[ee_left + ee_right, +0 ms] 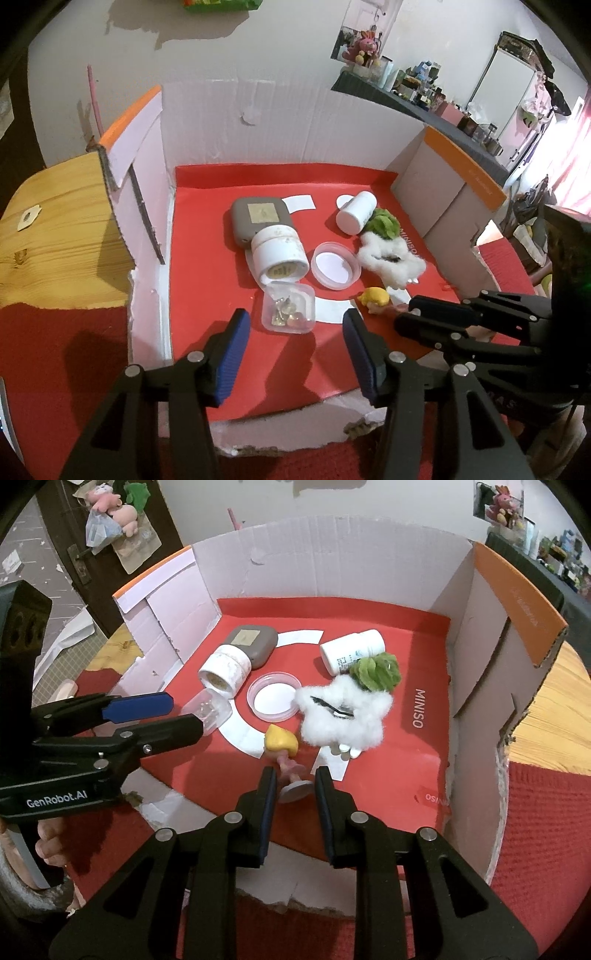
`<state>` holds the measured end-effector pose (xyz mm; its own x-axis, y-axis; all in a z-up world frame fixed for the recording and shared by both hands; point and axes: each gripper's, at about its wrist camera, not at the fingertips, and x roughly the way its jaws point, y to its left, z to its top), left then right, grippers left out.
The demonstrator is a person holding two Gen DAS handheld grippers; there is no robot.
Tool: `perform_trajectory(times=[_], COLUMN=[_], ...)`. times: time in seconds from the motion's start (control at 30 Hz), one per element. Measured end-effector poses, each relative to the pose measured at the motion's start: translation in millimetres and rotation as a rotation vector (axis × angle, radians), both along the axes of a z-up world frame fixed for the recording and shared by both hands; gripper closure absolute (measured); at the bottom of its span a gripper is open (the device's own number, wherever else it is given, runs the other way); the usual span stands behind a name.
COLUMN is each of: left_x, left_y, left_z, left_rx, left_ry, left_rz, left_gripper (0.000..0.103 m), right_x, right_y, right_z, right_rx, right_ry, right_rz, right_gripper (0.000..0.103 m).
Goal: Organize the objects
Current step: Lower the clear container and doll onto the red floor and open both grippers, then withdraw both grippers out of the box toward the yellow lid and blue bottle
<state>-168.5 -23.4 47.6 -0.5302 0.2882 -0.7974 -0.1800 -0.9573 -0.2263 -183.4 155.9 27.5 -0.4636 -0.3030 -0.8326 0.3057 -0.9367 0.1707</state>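
A cut-down cardboard box with a red floor (207,280) (406,768) holds the objects. A small figurine with a yellow head (282,740) (375,297) lies near the front; its round base (295,790) sits between the fingers of my right gripper (293,779), which is open around it without closing. My left gripper (293,325) is open and empty just in front of a clear square container (288,306) (208,710). Further in lie a white jar (279,254), a grey case (258,218), a clear lid (335,264), a white bottle (356,212), and white cotton (391,258) with a green piece (384,221).
The box has tall white walls at the back (277,122) and orange-edged flaps at the sides (465,166). It rests on a wooden table (55,236) with a red cloth (546,830). A cluttered shelf (424,96) stands far right.
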Motion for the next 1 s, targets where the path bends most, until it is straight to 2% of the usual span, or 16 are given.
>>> perform_trajectory(times=[0.13, 0.2, 0.4, 0.53, 0.6, 0.63, 0.7, 1.0], left_x=[3.1, 4.9, 9.3, 11.0, 12.5, 13.2, 14.6, 17.2], left_y=[-1.2, -2.2, -10.0, -13.3, -14.2, -14.5, -14.8, -14.4], left_z=[3.2, 4.6, 7.0, 7.3, 7.3, 7.6, 7.8, 8.8], left_rx=[0.0, -0.006, 0.021, 0.023, 0.026, 0.027, 0.028, 0.023], left_ry=[0.013, 0.021, 0.019, 0.019, 0.019, 0.02, 0.024, 0.029], left_rz=[0.003, 0.012, 0.024, 0.033, 0.036, 0.036, 0.038, 0.033], left_gripper=[0.045, 0.039, 0.039, 0.039, 0.039, 0.038, 0.035, 0.035], right_x=[2.1, 2.2, 3.0, 3.7, 4.5, 5.1, 5.5, 9.4], right_y=[-0.6, -0.4, -1.5, -1.2, -1.4, -1.3, -1.2, -1.2], right_z=[1.1, 0.8, 2.8, 4.8, 5.7, 6.8, 8.3, 10.7], right_rx=[0.005, 0.002, 0.008, 0.005, 0.002, 0.0, -0.002, -0.003], right_ry=[0.004, 0.003, 0.004, 0.007, 0.012, 0.018, 0.02, 0.029], right_rz=[-0.001, -0.001, -0.003, -0.004, -0.004, -0.006, -0.009, -0.013], right_gripper=[0.082, 0.082, 0.081, 0.073, 0.062, 0.052, 0.051, 0.049])
